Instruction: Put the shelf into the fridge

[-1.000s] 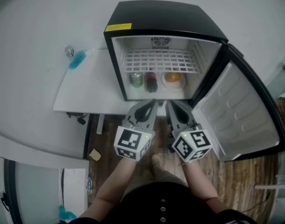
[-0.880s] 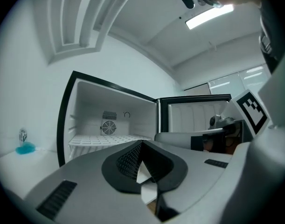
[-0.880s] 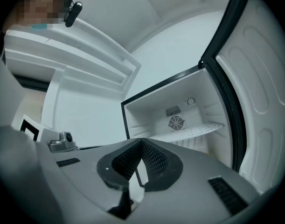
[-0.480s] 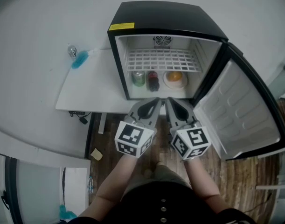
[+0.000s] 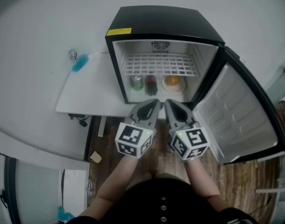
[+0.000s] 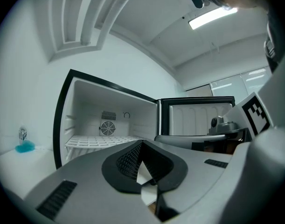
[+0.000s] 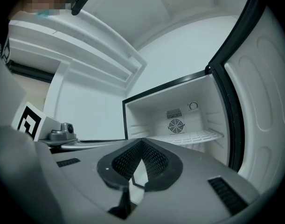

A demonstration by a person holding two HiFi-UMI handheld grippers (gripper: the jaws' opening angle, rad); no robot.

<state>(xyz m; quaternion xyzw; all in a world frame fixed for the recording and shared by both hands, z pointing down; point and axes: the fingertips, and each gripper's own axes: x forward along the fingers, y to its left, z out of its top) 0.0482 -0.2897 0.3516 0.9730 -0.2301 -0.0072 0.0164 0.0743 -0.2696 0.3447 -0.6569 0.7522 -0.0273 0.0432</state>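
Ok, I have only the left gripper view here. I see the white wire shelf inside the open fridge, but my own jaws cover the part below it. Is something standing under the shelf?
Observer: Yes. The head view shows a green can, a dark can or bottle and a white dish with something orange on it. All three stand under the shelf, on the floor of the fridge.
Operator: Does the right gripper hold anything?
Observer: No. In the right gripper view, the right gripper has its jaws together with nothing between them.
Operator: Are the grippers inside the fridge?
Observer: No. In the head view, the left gripper and the right gripper are both outside, in front of the lower edge of the opening.
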